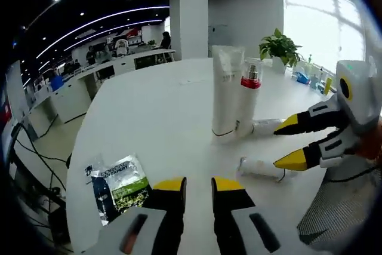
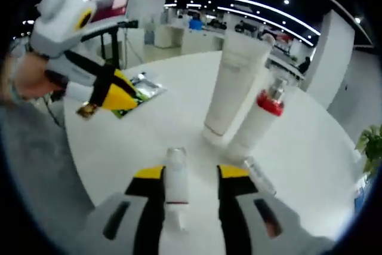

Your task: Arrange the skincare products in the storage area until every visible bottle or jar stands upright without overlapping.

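A tall white tube (image 1: 227,91) (image 2: 236,82) stands upright mid-table, with a white bottle with a red collar (image 1: 248,100) (image 2: 261,117) upright against it. A small white bottle (image 1: 261,168) (image 2: 175,180) lies flat between the jaws of my right gripper (image 2: 191,174) (image 1: 288,143), which is open around it, the bottle close to the left jaw. Another small clear bottle (image 1: 267,126) (image 2: 258,174) lies flat just outside the right jaw. My left gripper (image 1: 199,186) (image 2: 113,97) hovers nearer the table edge, jaws a little apart and holding nothing.
A green and black sachet (image 1: 119,186) (image 2: 140,88) lies flat near the white round table's edge (image 1: 77,165). A potted plant (image 1: 279,46) stands at the far side. A hand (image 2: 30,79) holds the left gripper. Office desks lie beyond.
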`<action>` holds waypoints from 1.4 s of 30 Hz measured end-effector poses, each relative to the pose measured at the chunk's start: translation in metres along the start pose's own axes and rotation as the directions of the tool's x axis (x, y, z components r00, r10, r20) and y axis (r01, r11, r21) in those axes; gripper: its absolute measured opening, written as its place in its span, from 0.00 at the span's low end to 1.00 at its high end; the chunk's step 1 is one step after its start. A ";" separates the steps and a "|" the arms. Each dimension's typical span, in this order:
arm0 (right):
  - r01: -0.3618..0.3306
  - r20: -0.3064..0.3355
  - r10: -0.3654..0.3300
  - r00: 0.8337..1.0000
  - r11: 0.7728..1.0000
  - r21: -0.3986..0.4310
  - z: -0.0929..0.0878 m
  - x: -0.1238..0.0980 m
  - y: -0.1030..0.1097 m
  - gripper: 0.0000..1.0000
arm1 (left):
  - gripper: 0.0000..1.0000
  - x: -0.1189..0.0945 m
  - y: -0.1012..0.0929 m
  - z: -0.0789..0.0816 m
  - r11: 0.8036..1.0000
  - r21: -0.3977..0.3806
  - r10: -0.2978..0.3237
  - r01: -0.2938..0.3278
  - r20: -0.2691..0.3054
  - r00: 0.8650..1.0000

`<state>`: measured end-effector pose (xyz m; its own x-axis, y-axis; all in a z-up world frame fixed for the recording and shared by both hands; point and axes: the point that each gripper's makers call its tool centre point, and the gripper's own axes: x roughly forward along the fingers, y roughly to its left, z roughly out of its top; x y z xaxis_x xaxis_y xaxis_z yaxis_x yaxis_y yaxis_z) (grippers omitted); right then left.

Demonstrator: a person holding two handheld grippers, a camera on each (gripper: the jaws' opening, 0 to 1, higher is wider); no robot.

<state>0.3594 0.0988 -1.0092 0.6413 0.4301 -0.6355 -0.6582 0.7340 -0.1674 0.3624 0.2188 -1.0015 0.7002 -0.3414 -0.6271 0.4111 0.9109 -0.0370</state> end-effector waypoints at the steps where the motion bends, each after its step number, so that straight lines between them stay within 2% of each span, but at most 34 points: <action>1: -0.001 -0.004 0.001 1.000 1.000 -0.001 -0.001 0.001 0.000 0.33 | 0.17 0.001 0.000 -0.001 1.000 0.005 -0.001 0.001 -0.002 1.000; 6: -0.017 -0.005 0.017 1.000 1.000 -0.001 0.000 0.003 0.004 0.36 | 0.17 0.004 -0.007 -0.005 0.999 0.037 -0.024 0.024 -0.020 1.000; 10: -0.047 0.029 0.046 0.998 0.999 0.014 0.011 0.000 0.011 0.39 | 0.17 0.003 -0.014 -0.001 0.997 0.051 -0.053 0.053 -0.007 0.999; 13: -0.049 0.056 0.049 0.997 0.999 0.011 0.020 -0.003 0.015 0.39 | 0.17 -0.002 -0.011 0.000 0.986 0.163 -0.023 0.024 -0.004 1.000; 15: -0.045 0.070 0.044 0.997 0.999 0.011 0.024 -0.003 0.013 0.39 | 0.17 -0.004 -0.011 0.002 0.981 0.192 -0.022 0.022 -0.004 1.000; 18: -0.031 0.067 0.031 0.997 1.000 -0.002 0.024 -0.002 0.009 0.39 | 0.17 -0.006 -0.012 0.010 0.986 0.164 -0.037 0.035 0.005 0.999; 20: -0.013 0.047 0.014 0.999 1.000 -0.023 0.022 -0.003 0.005 0.39 | 0.17 -0.009 -0.014 0.017 0.989 0.139 -0.051 0.046 0.032 0.998; 23: -0.034 0.077 0.033 0.996 0.999 0.016 0.026 -0.006 0.006 0.39 | 0.17 -0.013 -0.014 0.021 0.988 0.152 -0.043 0.035 0.047 0.998; 26: -0.067 0.052 0.064 0.997 0.996 0.053 0.018 -0.003 0.012 0.40 | 0.17 -0.016 -0.012 0.024 0.988 0.154 -0.040 0.031 0.053 0.998; 31: -0.060 0.011 0.060 0.998 0.998 -0.001 0.010 0.005 0.015 0.41 | 0.17 -0.018 -0.005 0.029 0.985 0.171 -0.013 0.000 0.076 0.997; 34: -0.060 -0.044 0.059 0.997 0.998 -0.031 -0.001 0.009 0.015 0.41 | 0.17 -0.020 -0.002 0.029 0.984 0.179 -0.007 -0.006 0.077 0.997; 37: -0.030 -0.062 0.025 0.998 0.997 -0.076 -0.005 0.010 0.007 0.41 | 0.18 -0.021 -0.006 0.026 0.989 0.146 -0.045 0.035 0.061 0.997; 40: -0.032 -0.075 0.026 0.997 0.997 -0.077 -0.010 0.012 0.002 0.41 | 0.18 -0.020 -0.009 0.026 0.990 0.124 -0.075 0.068 0.048 0.996; 42: -0.049 -0.109 0.041 0.993 0.996 -0.068 -0.018 0.015 0.002 0.41 | 0.18 -0.019 -0.009 0.025 0.990 0.116 -0.086 0.081 0.037 0.996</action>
<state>0.3599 0.0971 -1.0328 0.5665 0.4000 -0.7205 -0.7141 0.6747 -0.1868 0.3598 0.2109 -0.9702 0.6832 -0.4266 -0.5927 0.5315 0.8470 0.0030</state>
